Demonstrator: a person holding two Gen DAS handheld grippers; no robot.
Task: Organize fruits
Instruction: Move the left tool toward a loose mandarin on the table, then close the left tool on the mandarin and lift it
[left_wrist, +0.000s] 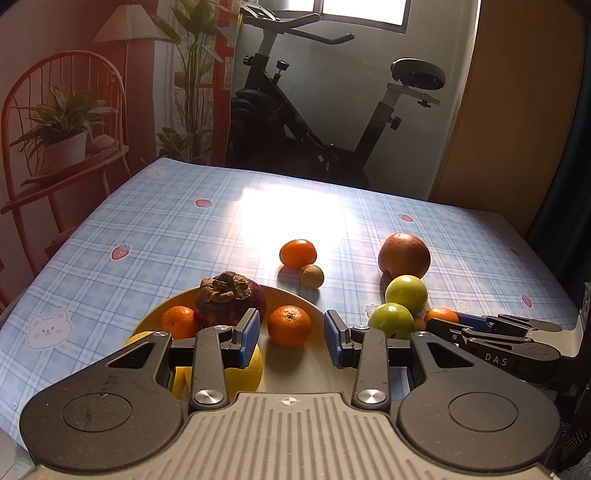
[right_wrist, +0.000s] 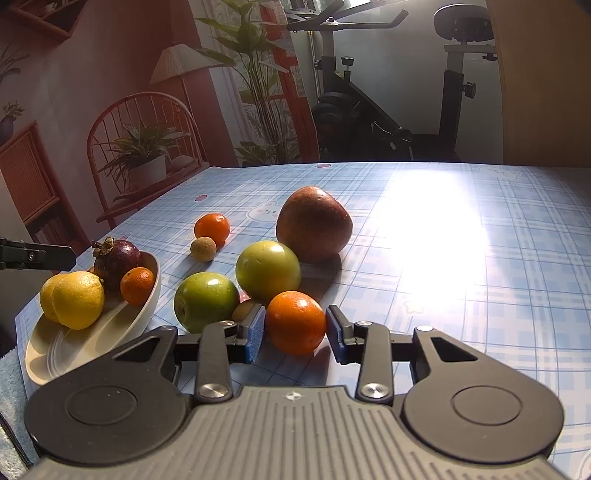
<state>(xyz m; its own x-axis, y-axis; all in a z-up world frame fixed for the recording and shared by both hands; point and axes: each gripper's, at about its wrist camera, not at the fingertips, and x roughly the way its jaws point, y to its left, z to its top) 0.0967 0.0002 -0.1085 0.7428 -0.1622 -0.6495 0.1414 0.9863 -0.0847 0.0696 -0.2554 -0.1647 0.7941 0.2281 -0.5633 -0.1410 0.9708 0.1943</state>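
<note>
While the left tool (left_wrist: 290, 338) hung over the plate (left_wrist: 321, 373), its blue pads stood apart with nothing pinched between them; a small orange (left_wrist: 289, 325) just sat on the plate in the gap beyond. Same plate held a mangosteen (left_wrist: 229, 297), another little orange (left_wrist: 180, 321) and a lemon (left_wrist: 243, 373) tucked under the left finger. Out on the checked bench (left_wrist: 147, 229) were a loose orange (left_wrist: 298, 253) touching a brown longan (left_wrist: 311, 276), a big red apple (left_wrist: 404, 254), and two green fruits (left_wrist: 406, 293) beside the right tool's arm.

From the right wrist view, the right tool (right_wrist: 295, 334) sat around an orange (right_wrist: 295, 322) lying on the bench (right_wrist: 461, 295). The left pad looked right against the peel, the right pad barely off it, so honestly not a firm grip yet. Just left of it sat the two green fruits (right_wrist: 205, 301), the apple (right_wrist: 314, 223) behind them, and the plate (right_wrist: 66, 354) with lemons (right_wrist: 77, 299) well off to the left.
</note>
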